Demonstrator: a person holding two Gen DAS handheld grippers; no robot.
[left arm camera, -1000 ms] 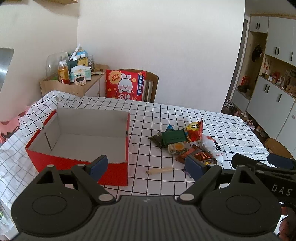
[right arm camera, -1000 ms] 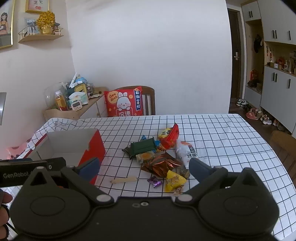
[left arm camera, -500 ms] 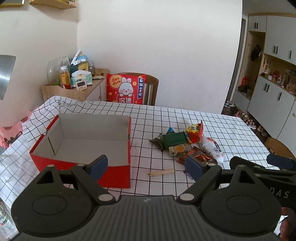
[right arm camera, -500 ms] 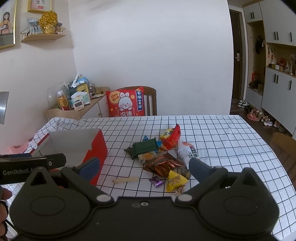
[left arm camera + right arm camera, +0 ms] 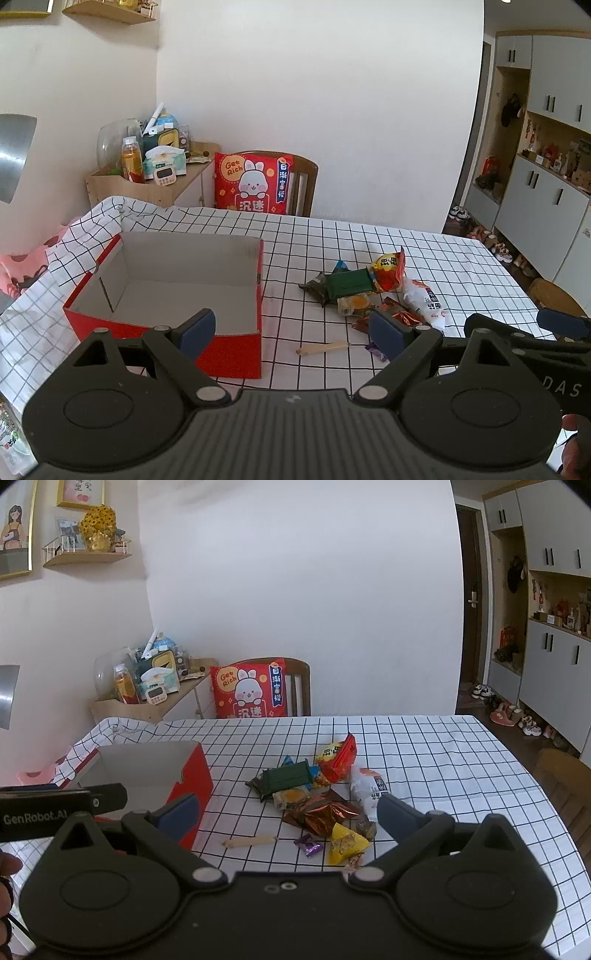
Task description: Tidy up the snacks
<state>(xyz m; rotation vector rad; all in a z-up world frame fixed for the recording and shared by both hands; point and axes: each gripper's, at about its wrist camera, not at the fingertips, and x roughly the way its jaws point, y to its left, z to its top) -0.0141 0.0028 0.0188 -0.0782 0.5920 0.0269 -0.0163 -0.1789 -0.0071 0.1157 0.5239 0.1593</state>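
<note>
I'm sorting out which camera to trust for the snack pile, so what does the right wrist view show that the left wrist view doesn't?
Only the right wrist view shows the yellow packet whole and the purple candy clearly. Only the left wrist view shows the red box floor, bare where visible. Both share the green packet, white packet, wooden stick and open grippers: left gripper, right gripper.

Red box (image 5: 184, 775) partly hidden behind the left hand-held gripper (image 5: 62, 805), small sweets beside the yellow packet (image 5: 347, 843) too small to tell, packet words near the box too blurry
</note>
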